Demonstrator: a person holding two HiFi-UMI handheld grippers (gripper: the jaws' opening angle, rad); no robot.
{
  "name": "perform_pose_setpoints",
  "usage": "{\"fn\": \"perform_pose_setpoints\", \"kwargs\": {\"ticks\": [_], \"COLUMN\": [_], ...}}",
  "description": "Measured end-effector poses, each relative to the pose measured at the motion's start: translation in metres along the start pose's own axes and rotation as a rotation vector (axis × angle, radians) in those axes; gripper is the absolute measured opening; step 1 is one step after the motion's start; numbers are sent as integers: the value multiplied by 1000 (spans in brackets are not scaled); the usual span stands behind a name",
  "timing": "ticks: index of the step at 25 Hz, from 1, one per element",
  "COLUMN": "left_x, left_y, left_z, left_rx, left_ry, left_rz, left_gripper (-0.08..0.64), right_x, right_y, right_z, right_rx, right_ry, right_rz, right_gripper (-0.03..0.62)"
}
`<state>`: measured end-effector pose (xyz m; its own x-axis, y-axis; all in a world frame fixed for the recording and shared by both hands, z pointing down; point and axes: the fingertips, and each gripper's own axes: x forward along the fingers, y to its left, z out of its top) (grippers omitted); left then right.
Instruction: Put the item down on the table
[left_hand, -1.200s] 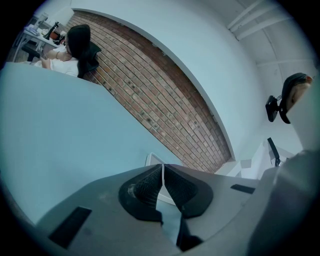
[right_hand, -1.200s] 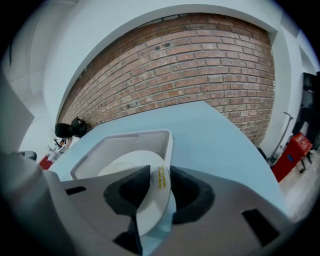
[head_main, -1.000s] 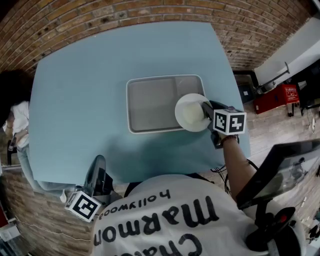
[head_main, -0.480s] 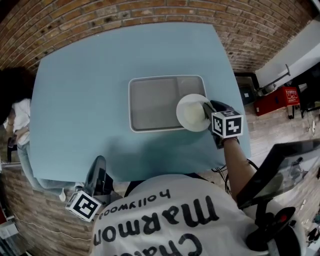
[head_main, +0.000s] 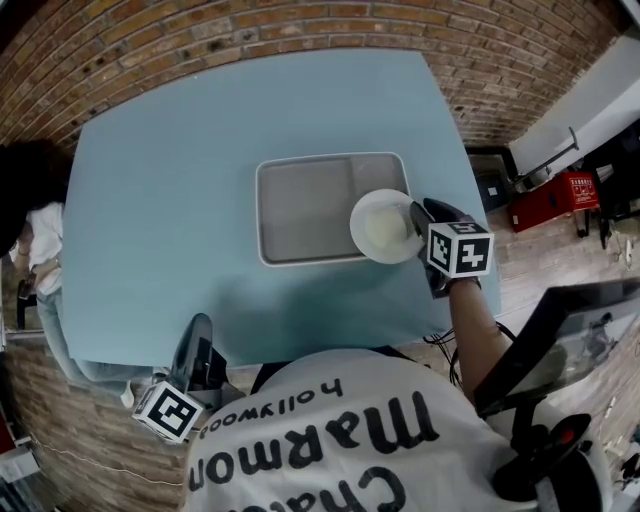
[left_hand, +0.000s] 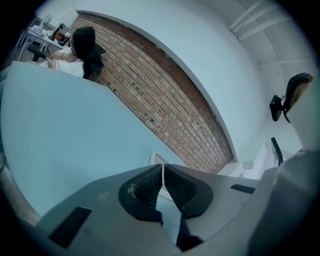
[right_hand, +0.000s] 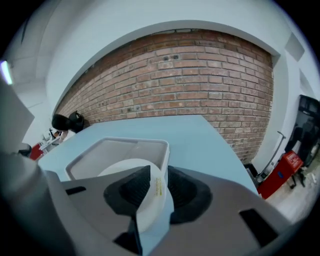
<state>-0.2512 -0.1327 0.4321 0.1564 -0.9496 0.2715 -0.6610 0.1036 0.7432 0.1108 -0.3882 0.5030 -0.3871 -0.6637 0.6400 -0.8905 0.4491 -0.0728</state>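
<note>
A small white plate (head_main: 383, 226) hangs over the right end of the grey tray (head_main: 300, 208) on the light blue table (head_main: 180, 180). My right gripper (head_main: 416, 222) is shut on the plate's right rim; in the right gripper view the plate (right_hand: 132, 187) stands on edge between the pads of the right gripper (right_hand: 156, 186), above the tray (right_hand: 102, 152). My left gripper (head_main: 195, 345) is held low at the table's near edge, off to the left. Its jaws meet in the left gripper view with nothing between them (left_hand: 163, 176).
A person with dark hair (head_main: 25, 190) sits at the table's left side. A brick wall (head_main: 300, 25) runs behind the table. A red object (head_main: 550, 195) and dark stands are on the floor to the right. A monitor (head_main: 560, 335) stands near my right arm.
The right gripper and plate have hardly shifted over the tray's right end. The left gripper has stayed put.
</note>
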Motion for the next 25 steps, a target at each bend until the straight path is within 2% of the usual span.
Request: {"fn": "perform_pose_setpoints", "kwargs": {"ticks": [4, 7, 10, 14, 21, 25], "left_x": [6, 9, 9, 13, 14, 14], "left_y": [-6, -12, -18, -39, -58, -66], "left_z": [-3, -10, -18, -30, -74, -90], "left_rx": [5, 15, 32, 35, 47, 63], "left_ry": [12, 22, 42, 67, 161, 186], "left_rz": [-20, -40, -54, -98, -132, -149], "left_gripper": [20, 20, 20, 20, 19, 19], "right_x": [-27, -48, -67, -85, -107, -115], "right_y": [3, 7, 17, 30, 38, 39], "right_z": [22, 28, 23, 10, -29, -59], "right_rx": [40, -4, -56, -76, 19, 17], "right_ry": [-69, -107, -110, -110, -117, -80], "right_rz": [43, 50, 68, 112, 188, 194], "right_gripper": [110, 99, 54, 40, 29, 30]}}
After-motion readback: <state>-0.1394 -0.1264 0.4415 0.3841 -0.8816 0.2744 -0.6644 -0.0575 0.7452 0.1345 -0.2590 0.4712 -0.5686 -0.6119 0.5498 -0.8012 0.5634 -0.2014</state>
